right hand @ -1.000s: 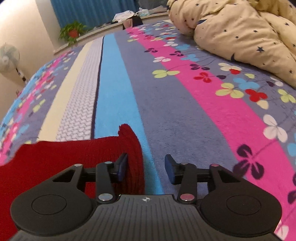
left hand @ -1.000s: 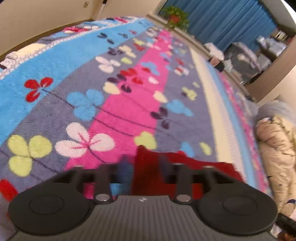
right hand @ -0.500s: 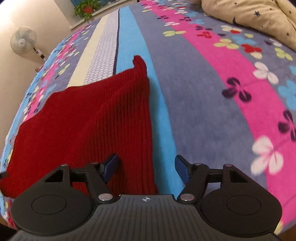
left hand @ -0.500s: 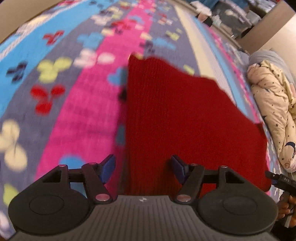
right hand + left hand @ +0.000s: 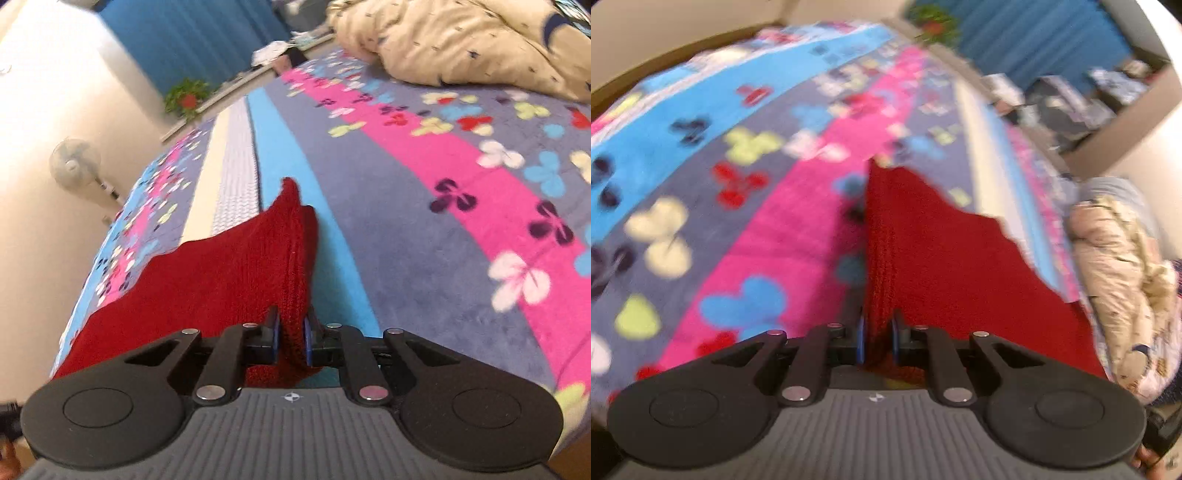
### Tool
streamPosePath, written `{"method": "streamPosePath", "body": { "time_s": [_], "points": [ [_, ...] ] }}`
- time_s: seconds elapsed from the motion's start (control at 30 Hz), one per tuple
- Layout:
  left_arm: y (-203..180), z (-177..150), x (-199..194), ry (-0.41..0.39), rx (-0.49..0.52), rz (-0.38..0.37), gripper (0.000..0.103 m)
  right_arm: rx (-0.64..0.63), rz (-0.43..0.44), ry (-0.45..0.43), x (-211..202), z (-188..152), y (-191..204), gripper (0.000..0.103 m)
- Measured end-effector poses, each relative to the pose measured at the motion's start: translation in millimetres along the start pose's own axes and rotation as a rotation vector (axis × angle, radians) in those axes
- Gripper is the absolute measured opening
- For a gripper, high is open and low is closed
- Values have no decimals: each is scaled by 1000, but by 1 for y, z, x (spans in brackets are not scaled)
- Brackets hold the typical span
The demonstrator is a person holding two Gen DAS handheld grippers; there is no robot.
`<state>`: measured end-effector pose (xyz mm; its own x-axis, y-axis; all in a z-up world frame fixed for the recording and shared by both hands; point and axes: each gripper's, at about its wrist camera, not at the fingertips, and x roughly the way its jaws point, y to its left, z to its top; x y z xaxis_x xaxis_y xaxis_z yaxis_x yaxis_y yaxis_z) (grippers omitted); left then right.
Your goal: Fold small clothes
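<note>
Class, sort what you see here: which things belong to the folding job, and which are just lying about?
Belongs to the job:
red knit garment
left gripper, jaws shut on its edge
right gripper, jaws shut on its edge

Lying about:
cream star-print duvet
potted plant
standing fan
flowered bedspread underneath

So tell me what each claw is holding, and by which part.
Both hold the same dark red knitted garment: the left claw is shut on its near left edge, the right claw on its near right edge.
</note>
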<state>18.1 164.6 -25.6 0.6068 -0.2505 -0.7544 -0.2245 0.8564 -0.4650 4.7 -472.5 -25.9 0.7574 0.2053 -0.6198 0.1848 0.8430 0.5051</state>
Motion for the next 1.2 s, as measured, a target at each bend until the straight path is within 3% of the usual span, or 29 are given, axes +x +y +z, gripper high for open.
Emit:
{"method": "streamPosePath", "body": {
  "time_s": [0.1, 0.17, 0.23, 0.37, 0.43, 0.5, 0.6, 0.67, 0.87, 1.07, 1.2],
  "points": [
    [4, 0, 22, 93, -24, 65, 18, -20, -115, 142, 32, -10, -5, 13],
    [1, 0, 25, 100, -17, 100, 23, -26, -170, 197, 46, -15, -7, 16],
    [-7, 2, 17, 36, 25, 127, 24, -60, -190, 169, 42, -14, 1, 18],
    [-39, -1, -2, -106, 228, 129, 29, -99, -201, 27, 17, -7, 12, 19],
    [-53, -6, 3, -99, 297, 103, 29, -88, -176, -14, 12, -3, 10, 19],
    [-59, -14, 14, -41, 330, 114, 29, -90, -157, 24, 20, -3, 8, 20],
    [-60, -23, 48, 112, 338, 205, 29, -168, -225, 161, 47, -11, 8, 25],
    [-63, -23, 47, 99, 348, 218, 31, -208, -283, 207, 58, -19, 9, 35],
    [-64, -25, 32, 45, 318, 176, 38, -169, -263, 150, 46, -11, 9, 36],
    [-61, -24, 28, 26, 289, 176, 41, -163, -248, 120, 41, -9, 13, 38],
    [-63, -23, 28, 16, 291, 175, 47, -169, -252, 95, 38, -8, 17, 38]
  ]
}}
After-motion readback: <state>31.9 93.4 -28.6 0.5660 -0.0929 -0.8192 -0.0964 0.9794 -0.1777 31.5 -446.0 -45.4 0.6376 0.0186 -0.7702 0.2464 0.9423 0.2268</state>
